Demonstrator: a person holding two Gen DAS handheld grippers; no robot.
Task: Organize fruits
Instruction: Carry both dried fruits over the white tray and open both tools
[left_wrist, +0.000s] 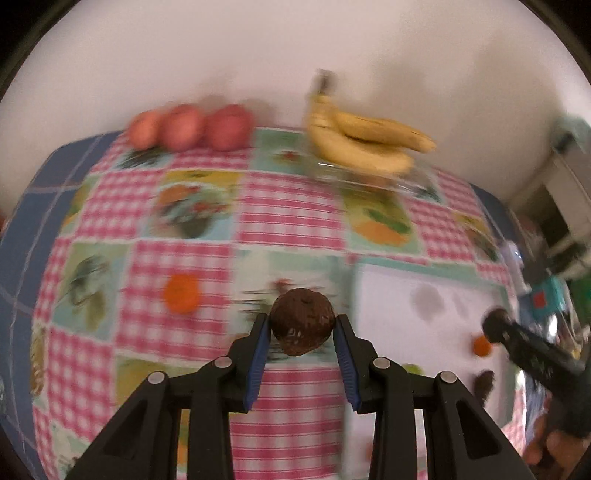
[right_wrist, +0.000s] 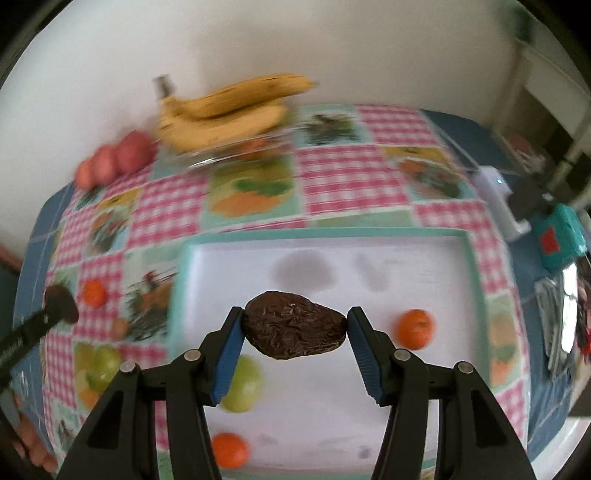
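The left gripper (left_wrist: 302, 325) is clamped on a round dark brown fruit (left_wrist: 303, 321), held above the checked tablecloth (left_wrist: 291, 218) just left of the white tray (left_wrist: 424, 314). The right gripper (right_wrist: 295, 325) is clamped on a wrinkled dark avocado (right_wrist: 293, 325), gripped end to end and held over the white tray (right_wrist: 369, 387). On the tray lie a green apple (right_wrist: 245, 386) near the left edge, one orange (right_wrist: 415, 328) to the right and a second orange (right_wrist: 229, 448) at the near edge. A further orange (right_wrist: 94, 292) lies on the cloth left of the tray. At the far side, a bunch of bananas (left_wrist: 362, 142) rests on a clear glass dish (left_wrist: 373, 177), with three red apples (left_wrist: 188, 127) in a row to its left. Both views are motion-blurred.
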